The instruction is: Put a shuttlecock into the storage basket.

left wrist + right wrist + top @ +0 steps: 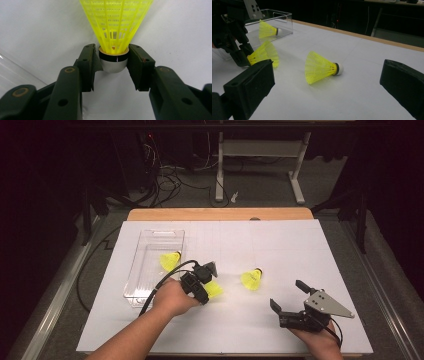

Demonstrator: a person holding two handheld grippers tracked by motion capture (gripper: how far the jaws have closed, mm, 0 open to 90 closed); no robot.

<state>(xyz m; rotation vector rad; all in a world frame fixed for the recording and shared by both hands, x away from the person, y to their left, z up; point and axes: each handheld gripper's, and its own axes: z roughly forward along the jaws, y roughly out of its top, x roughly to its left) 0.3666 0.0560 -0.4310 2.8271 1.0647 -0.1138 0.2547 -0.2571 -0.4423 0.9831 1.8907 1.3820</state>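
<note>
High view: worktop w/ white sheet cover, wood edge at top; dark room behind, grey floor, cables, white desk frame upper centre. Left tool centre-left of frame, on a yellow shuttlecock lying on the sheet. Right tool lower right, jaws wide apart, nothing between. Clear plastic bin left of centre, one shuttlecock inside near its right wall. Third shuttlecock loose on sheet, between the two tools, apart from both.

Left gripper view: white sheet fills bkgd; bin edge at lower left. Left tool part-closed, jaws on either side of the held shuttlecock's white cork base, pads touching it at the black band. Skirt points to top of frame.

Right gripper view: white sheet, wood edge and dark room along top. Right tool wide open, holds nothing. Loose shuttlecock centre, on its side, cork to the right, lies beyond the jaws. Left tool at left w/ its shuttlecock. Bin upper left, shuttlecock inside.
</note>
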